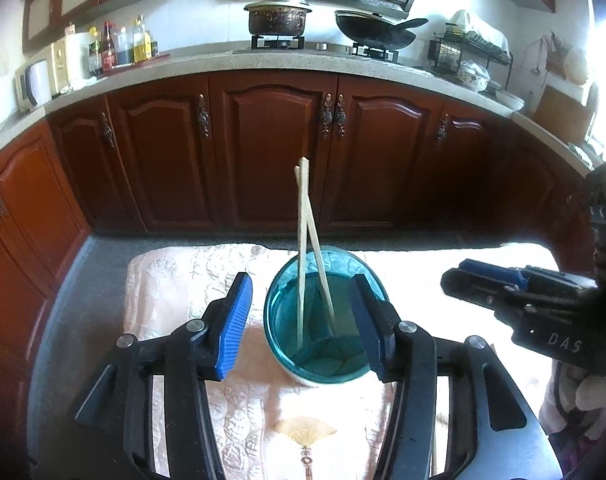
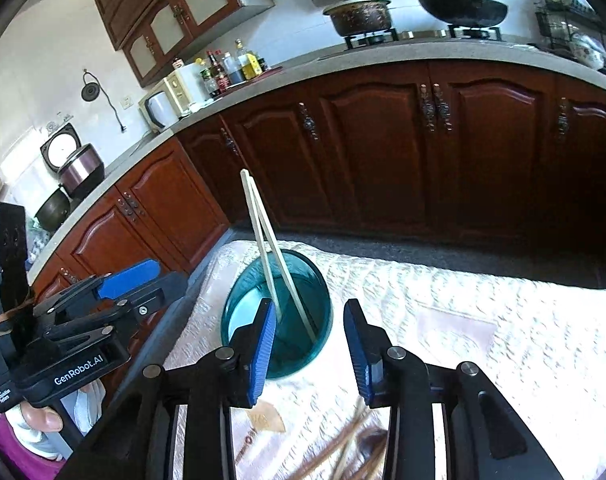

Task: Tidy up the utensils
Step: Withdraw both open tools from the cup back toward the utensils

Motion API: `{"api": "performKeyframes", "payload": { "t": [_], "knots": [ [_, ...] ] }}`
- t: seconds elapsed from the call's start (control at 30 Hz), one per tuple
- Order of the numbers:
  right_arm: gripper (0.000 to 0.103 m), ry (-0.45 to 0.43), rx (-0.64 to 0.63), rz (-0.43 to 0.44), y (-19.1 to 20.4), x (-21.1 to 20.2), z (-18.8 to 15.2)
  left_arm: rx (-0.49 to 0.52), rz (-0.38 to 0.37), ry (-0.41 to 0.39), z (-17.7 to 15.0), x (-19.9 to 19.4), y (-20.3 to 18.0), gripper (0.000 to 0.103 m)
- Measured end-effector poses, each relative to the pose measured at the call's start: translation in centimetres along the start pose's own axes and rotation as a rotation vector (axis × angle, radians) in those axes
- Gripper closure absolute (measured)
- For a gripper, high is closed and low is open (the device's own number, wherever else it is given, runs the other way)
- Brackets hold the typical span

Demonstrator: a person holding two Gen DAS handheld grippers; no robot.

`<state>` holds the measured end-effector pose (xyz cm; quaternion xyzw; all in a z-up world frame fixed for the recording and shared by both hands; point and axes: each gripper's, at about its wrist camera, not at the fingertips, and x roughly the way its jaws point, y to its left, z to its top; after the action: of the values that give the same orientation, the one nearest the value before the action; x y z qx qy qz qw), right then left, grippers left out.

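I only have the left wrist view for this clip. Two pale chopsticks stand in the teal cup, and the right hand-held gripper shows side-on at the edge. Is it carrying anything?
Observer: No. In the right wrist view, the right hand-held gripper is open, with nothing between its blue pads.
Operator: Are any utensils lying outside the cup?
Observer: Yes. Some dark brown sticks lie on the cloth just below that gripper. They are too blurred to count.
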<state>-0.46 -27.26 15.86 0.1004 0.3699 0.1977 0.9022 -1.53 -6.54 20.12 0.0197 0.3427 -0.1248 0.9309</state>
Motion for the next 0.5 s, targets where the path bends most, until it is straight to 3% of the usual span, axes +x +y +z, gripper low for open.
{"api": "performKeyframes", "payload": {
  "t": [0.5],
  "knots": [
    [0.065, 0.032, 0.029, -0.086, -1.8, -4.8, -5.2, 0.046, -0.029, 0.013, -4.4, -2.0, -3.8, 0.049]
  ]
}}
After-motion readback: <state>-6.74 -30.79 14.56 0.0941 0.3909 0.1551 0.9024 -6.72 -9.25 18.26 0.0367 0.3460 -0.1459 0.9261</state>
